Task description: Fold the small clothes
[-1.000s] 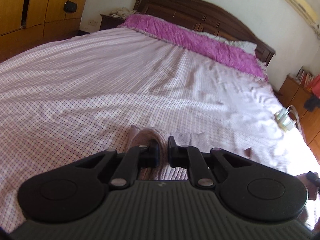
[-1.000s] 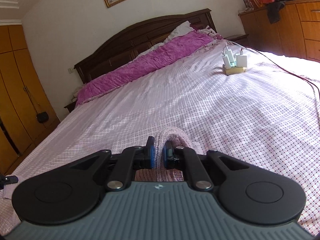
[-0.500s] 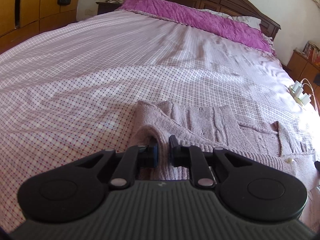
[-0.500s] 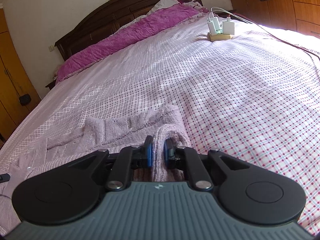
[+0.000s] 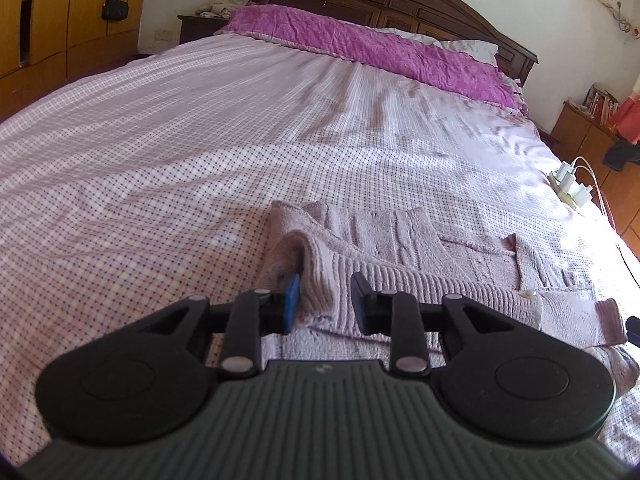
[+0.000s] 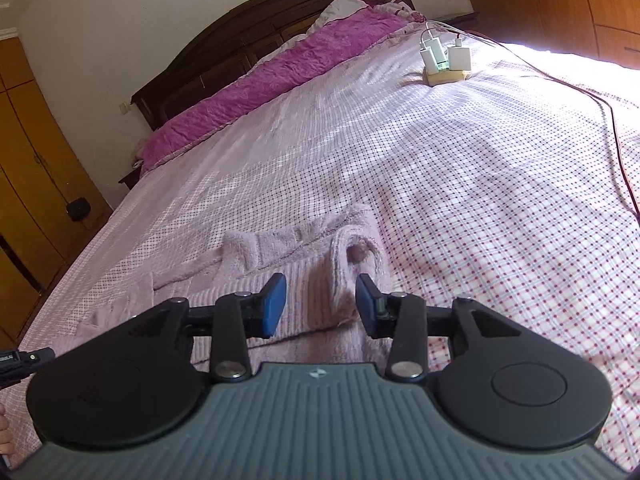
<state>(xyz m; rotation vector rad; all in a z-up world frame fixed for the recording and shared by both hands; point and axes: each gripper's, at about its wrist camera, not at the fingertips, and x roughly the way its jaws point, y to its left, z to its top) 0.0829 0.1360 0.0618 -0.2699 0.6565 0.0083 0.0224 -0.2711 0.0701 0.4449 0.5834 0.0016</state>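
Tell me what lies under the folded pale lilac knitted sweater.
The pale lilac knitted sweater lies on the pink checked bedsheet, which shows all around it. Its folded-over hem covers lower sweater layers; anything beneath those is hidden.

A wide bed (image 5: 200,128) filled both views, its checked pink sheet (image 6: 480,184) bright where sunlight fell. A purple quilt (image 5: 384,52) ran along the head, with a white pillow (image 5: 468,46) behind it and a dark wooden headboard (image 6: 224,52) against the wall. A power strip (image 6: 444,64) with white chargers sat on the sheet, cords trailing off. Yellow wardrobes (image 5: 48,20) stood at one side, a small black bag (image 5: 115,9) hanging there. A wooden dresser (image 6: 580,4) stood opposite.
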